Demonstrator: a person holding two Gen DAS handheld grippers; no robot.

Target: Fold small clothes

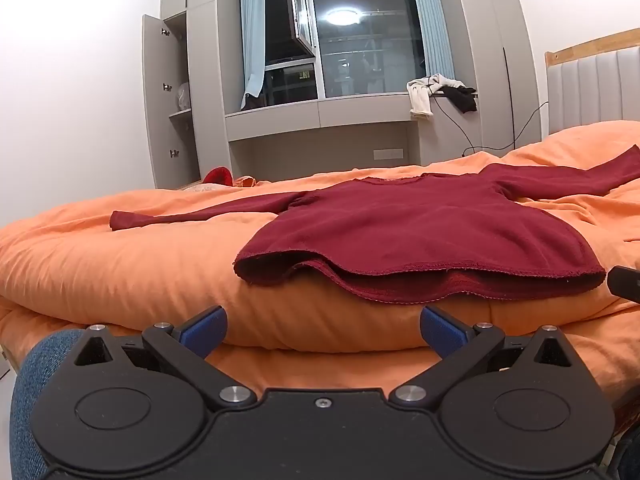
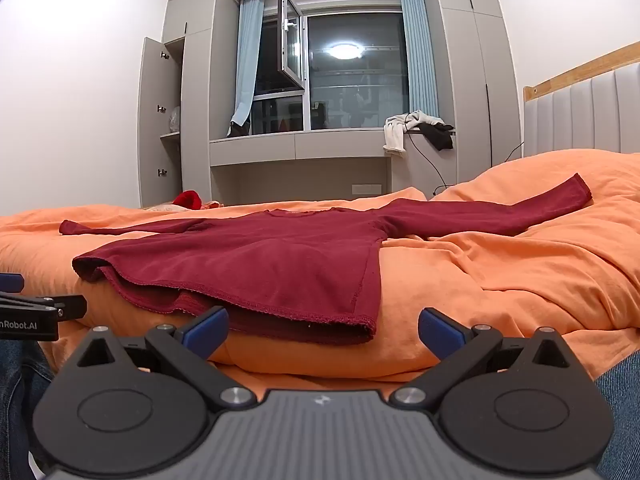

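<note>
A dark red long-sleeved shirt (image 1: 400, 232) lies spread flat on the orange duvet (image 1: 120, 264), hem toward me and both sleeves stretched out to the sides. It also shows in the right wrist view (image 2: 260, 264). My left gripper (image 1: 323, 330) is open and empty, just short of the hem's middle. My right gripper (image 2: 323, 330) is open and empty, just short of the hem's right corner. The left gripper also shows at the left edge of the right wrist view (image 2: 28, 316).
The bed's padded headboard (image 2: 580, 116) is on the right. Beyond the bed stand grey wardrobes with an open door (image 2: 160, 120), a window sill with clothes (image 2: 416, 128) and a cable. Red and orange items (image 2: 188, 200) lie at the bed's far edge.
</note>
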